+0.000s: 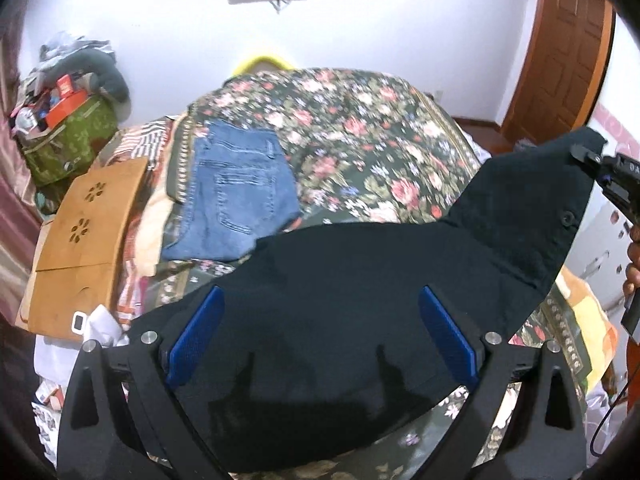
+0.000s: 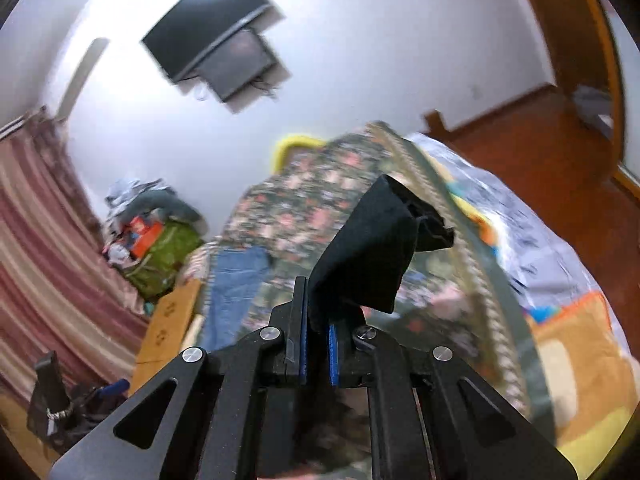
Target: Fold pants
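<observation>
A corner of the black pants [image 2: 372,248] is pinched between the clenched pads of the right gripper [image 2: 316,344] and raised toward two o'clock in the left wrist view. The rest of the cloth is draped over the floral bedspread [image 1: 360,140], beneath the left gripper [image 1: 320,336], whose jaws are spread wide, nothing gripped. Folded jeans [image 1: 236,196] are seen at eleven o'clock.

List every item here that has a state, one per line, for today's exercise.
Black pants: unfolded, one corner lifted off the bed.
Jeans: folded, lying flat on the bedspread.
Right tool: shut on the black pants.
Left tool: open, pads apart.
</observation>
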Action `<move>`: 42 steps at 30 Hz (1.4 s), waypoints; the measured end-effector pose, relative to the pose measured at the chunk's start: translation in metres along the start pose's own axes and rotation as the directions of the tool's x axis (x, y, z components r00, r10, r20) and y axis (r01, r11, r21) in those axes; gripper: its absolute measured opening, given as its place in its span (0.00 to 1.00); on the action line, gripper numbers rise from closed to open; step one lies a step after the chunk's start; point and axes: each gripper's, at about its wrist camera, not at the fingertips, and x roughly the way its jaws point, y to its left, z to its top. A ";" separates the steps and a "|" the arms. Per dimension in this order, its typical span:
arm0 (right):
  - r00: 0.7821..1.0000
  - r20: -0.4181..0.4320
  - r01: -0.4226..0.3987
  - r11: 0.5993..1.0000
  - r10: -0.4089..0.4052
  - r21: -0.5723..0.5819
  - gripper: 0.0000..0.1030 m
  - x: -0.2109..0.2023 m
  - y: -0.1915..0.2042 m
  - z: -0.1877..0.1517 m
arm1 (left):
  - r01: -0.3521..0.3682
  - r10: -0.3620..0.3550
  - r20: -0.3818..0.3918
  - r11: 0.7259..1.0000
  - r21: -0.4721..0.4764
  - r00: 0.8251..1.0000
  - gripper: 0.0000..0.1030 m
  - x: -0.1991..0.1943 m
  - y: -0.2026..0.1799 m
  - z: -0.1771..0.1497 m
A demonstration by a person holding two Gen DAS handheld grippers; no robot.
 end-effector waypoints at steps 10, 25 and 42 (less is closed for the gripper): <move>0.975 -0.179 -0.169 0.964 0.133 -0.203 0.07 0.070 0.108 -0.046 | -0.015 0.020 0.043 0.993 -0.116 0.999 0.96 -0.035 0.053 -0.019; 0.836 -0.547 -0.266 0.903 0.042 -0.338 0.29 0.119 0.126 -0.163 | -0.046 0.045 -0.012 0.990 -0.136 0.999 0.96 -0.023 0.064 -0.032; 0.965 -0.261 -0.101 0.883 -0.026 -0.458 0.51 0.079 0.097 -0.063 | -0.008 0.009 -0.007 0.999 0.033 1.000 0.96 0.022 -0.005 0.028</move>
